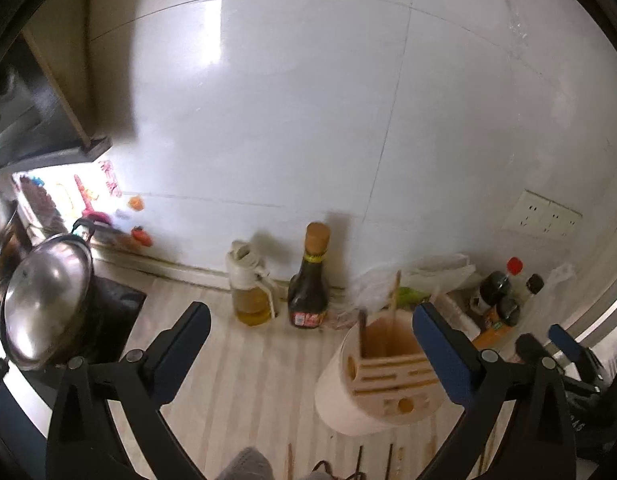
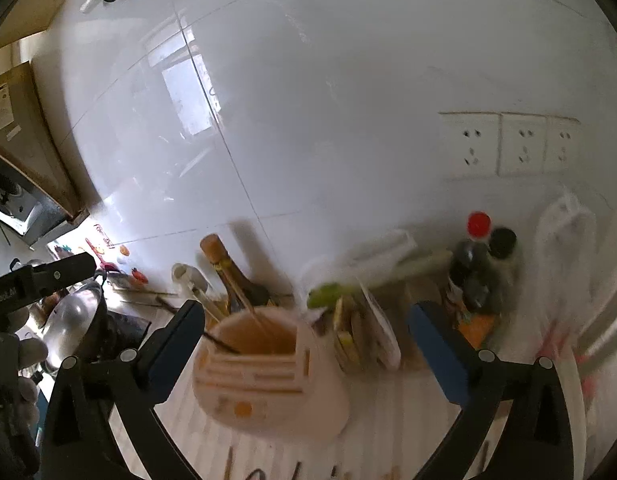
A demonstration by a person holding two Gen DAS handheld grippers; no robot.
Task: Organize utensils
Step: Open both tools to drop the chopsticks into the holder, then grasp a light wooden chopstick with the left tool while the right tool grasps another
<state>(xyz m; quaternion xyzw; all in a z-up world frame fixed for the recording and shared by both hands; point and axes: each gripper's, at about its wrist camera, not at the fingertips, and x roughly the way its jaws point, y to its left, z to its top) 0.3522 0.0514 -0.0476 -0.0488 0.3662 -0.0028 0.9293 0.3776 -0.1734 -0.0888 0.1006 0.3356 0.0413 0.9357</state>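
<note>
A white round utensil holder (image 1: 372,384) with a slotted wooden top stands on the striped counter; it also shows in the right wrist view (image 2: 268,376). A light chopstick (image 1: 394,296) and a dark chopstick (image 1: 362,330) stand in its open compartment. More chopsticks (image 1: 358,462) lie on the counter in front of it, seen too in the right wrist view (image 2: 228,464). My left gripper (image 1: 312,340) is open and empty, with the holder between its fingers and just beyond. My right gripper (image 2: 304,340) is open and empty above the holder.
A dark sauce bottle (image 1: 310,280) and an oil jug (image 1: 250,284) stand against the tiled wall. A pot with a steel lid (image 1: 44,304) sits on the stove at left. Bottles (image 1: 504,292), plastic bags (image 2: 564,240) and packets (image 2: 348,336) crowd the right.
</note>
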